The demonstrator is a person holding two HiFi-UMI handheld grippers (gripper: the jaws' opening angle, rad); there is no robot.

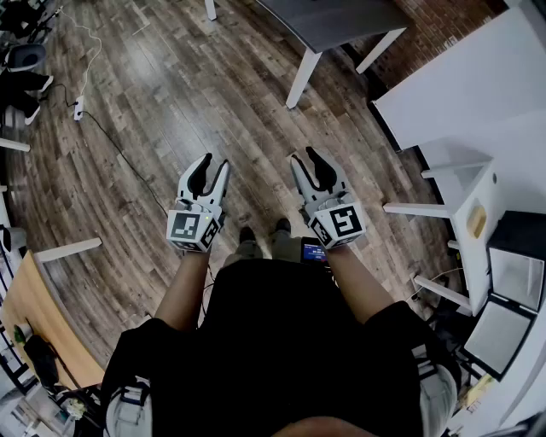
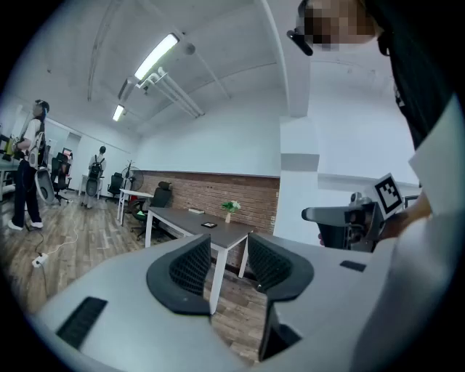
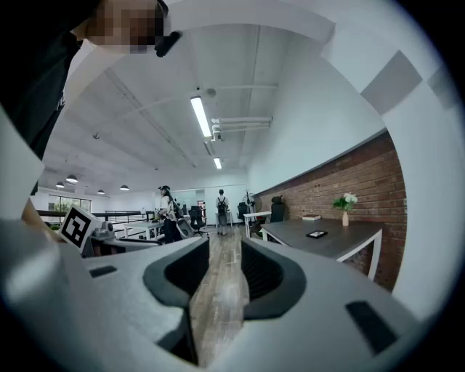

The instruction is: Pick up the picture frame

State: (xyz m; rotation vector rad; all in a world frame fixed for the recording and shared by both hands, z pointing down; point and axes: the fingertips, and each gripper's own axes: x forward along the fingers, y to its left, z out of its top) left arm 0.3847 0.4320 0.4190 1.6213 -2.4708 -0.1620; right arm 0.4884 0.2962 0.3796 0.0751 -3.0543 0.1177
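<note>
A small dark flat frame (image 2: 208, 224) (image 3: 317, 234) lies on a grey table with white legs (image 2: 232, 234) (image 3: 341, 243), well ahead of both grippers. In the head view only that table's near end (image 1: 333, 26) shows, and the frame is out of sight. My left gripper (image 1: 212, 166) (image 2: 229, 256) is open, held at waist height over the wood floor, with nothing between its fingers. My right gripper (image 1: 311, 158) (image 3: 224, 272) is open and empty beside it. Each gripper shows at the edge of the other's view.
A vase of flowers (image 2: 230, 208) (image 3: 344, 203) and a book (image 3: 311, 216) share the grey table by a brick wall. White furniture (image 1: 478, 94) stands on my right. A power strip with cable (image 1: 78, 107) lies far left. People (image 3: 220, 207) stand far down the room.
</note>
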